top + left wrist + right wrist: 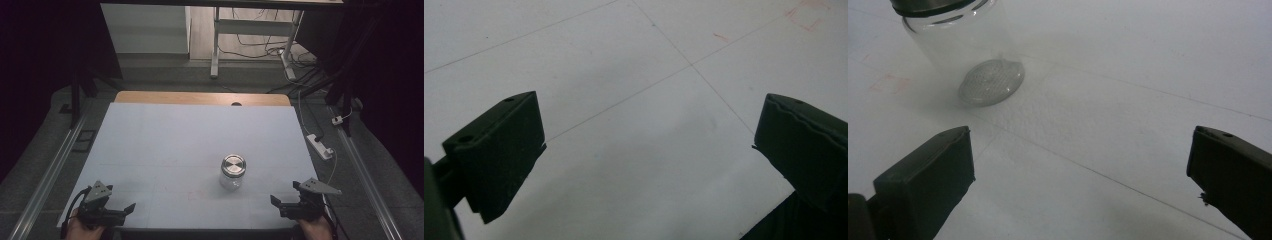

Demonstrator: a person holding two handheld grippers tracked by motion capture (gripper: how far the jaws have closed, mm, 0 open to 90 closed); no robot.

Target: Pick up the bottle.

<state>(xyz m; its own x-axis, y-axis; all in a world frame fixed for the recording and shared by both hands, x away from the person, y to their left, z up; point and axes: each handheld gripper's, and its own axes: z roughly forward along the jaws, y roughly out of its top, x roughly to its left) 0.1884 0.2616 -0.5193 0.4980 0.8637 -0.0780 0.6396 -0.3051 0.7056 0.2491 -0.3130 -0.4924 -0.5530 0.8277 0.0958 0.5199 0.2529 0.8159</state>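
Jar (233, 172) with metal lid (233, 164) stands upright on the table (165, 145). Left gripper (131, 207) and right gripper (274, 200) rest near the front edge, jaws spread wide, holding nothing.

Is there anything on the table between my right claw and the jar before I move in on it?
Nothing visible. In the high view only bare white table lies between the right claw and the glass jar. In the right gripper view its jaws stand wide apart, with clear surface up to the jar.

Left gripper (131, 206) and right gripper (274, 200) sit low at the table's (165, 135) near corners, a hand behind each, jaws spread wide, empty, pointing inward.
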